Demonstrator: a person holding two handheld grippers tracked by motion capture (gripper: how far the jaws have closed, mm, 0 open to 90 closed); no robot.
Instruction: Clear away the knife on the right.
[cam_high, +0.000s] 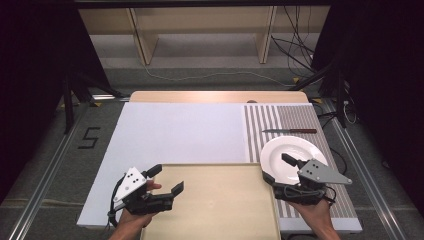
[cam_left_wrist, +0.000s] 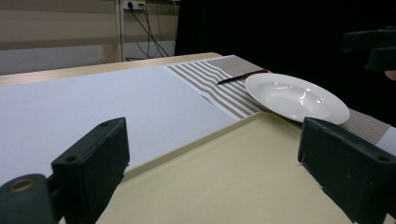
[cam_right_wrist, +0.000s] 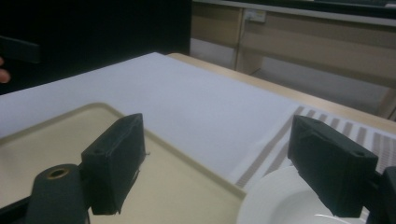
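A: From the high view, the right gripper (cam_high: 276, 168) is seen poised over the near rim of the white plate (cam_high: 294, 151), its jaws spread with nothing pinched. The plate lies on the striped mat (cam_high: 295, 119) at the right, just beside the beige tray (cam_high: 215, 205). A slip is risked if the rim is bitten too shallowly.

B: And the left gripper (cam_high: 167, 179)?

A: It is held over the tray's left part, jaws likewise spread and empty. The knife (cam_high: 289, 131) lies just beyond the plate and could be knocked if the plate is pushed far.

B: The left gripper view?

A: The plate (cam_left_wrist: 296, 96) is shown touching or nearly touching the tray's raised edge (cam_left_wrist: 196, 144); it could catch there if dragged rather than lifted.

B: The right gripper view?

A: The plate's rim (cam_right_wrist: 271, 198) sits low between the open jaws; whether it is touched cannot be told. A glazed rim may be squeezed out sideways.
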